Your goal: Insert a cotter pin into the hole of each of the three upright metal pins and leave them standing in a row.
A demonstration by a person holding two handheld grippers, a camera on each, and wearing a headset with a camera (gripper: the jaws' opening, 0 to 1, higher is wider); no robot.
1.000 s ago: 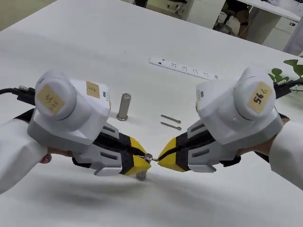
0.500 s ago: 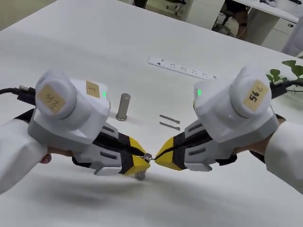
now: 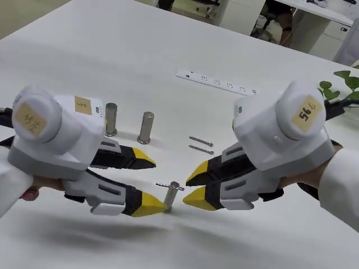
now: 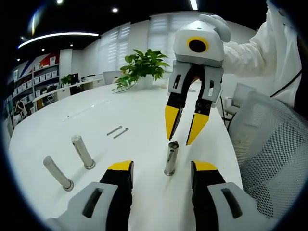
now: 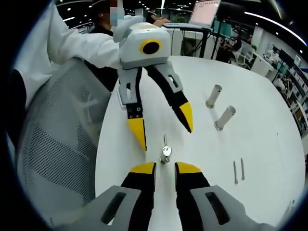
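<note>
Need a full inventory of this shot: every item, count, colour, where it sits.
pinned metal pin: 1, silver, upright between the two tongs' tips
inserted cotter pin: 1, silver, through that pin's top
bare metal pins: 2, silver, upright side by side beyond the left tongs
loose cotter pins: 2, silver, lying parallel mid-table
power strip: 1, white, far side of table
plant: 1, green, right edge
table: 1, white
mesh chair: 1, pale grey, at the table's edge
left tongs: 1, yellow tips, open
right tongs: 1, yellow tips, open
sleeves: 2, white, behind the tongs
</note>
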